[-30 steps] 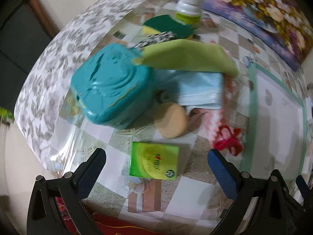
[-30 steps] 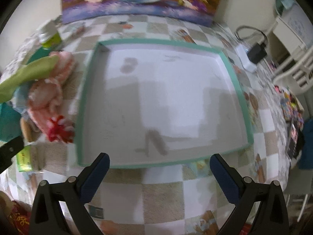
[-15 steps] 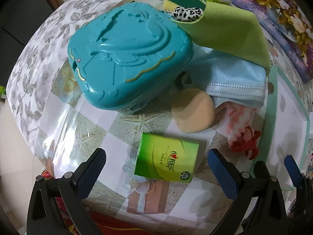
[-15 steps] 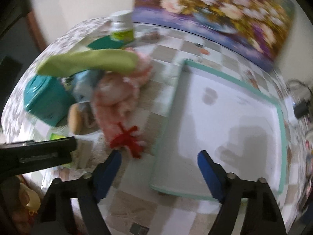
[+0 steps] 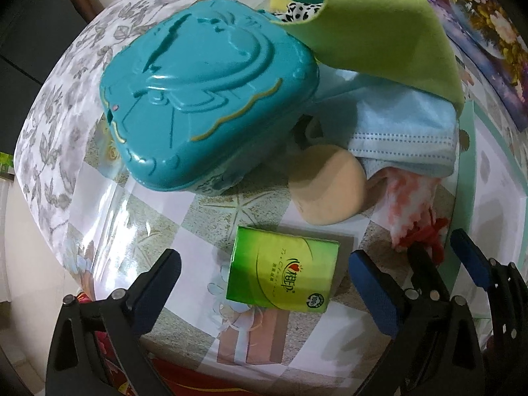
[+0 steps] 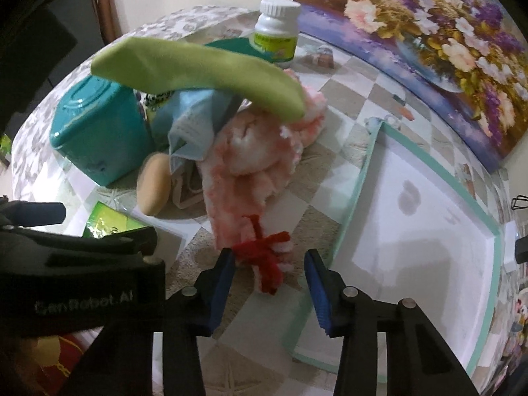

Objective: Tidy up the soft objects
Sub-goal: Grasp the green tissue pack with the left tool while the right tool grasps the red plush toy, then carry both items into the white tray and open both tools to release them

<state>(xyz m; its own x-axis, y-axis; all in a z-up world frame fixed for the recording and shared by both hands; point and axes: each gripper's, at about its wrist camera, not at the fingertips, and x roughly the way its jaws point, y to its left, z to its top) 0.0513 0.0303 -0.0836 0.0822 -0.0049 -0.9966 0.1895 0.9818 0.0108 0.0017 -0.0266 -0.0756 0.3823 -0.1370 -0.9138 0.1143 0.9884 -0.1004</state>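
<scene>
My right gripper (image 6: 269, 269), jaws just closing, straddles the pink cloth's (image 6: 250, 161) red tassel (image 6: 264, 257), unpinched | left gripper (image 5: 264, 283) wide, empty, over tissue pack (image 5: 283, 275) | risk: tassel slips, or cloth drags mask (image 6: 191, 125).

Soft objects, heaped beside a teal box (image 5: 204, 99) on the counter (image 5: 109, 211):
- green cloth (image 6: 204, 69), draped on top
- pale blue face mask (image 5: 406, 132), crumpled under the cloth
- tan round sponge (image 5: 326, 188), at the front
- pink-white fluffy item (image 6: 250, 161) with red yarn tie (image 6: 264, 257)
- green tissue pack (image 5: 283, 275), flat, apart.
</scene>
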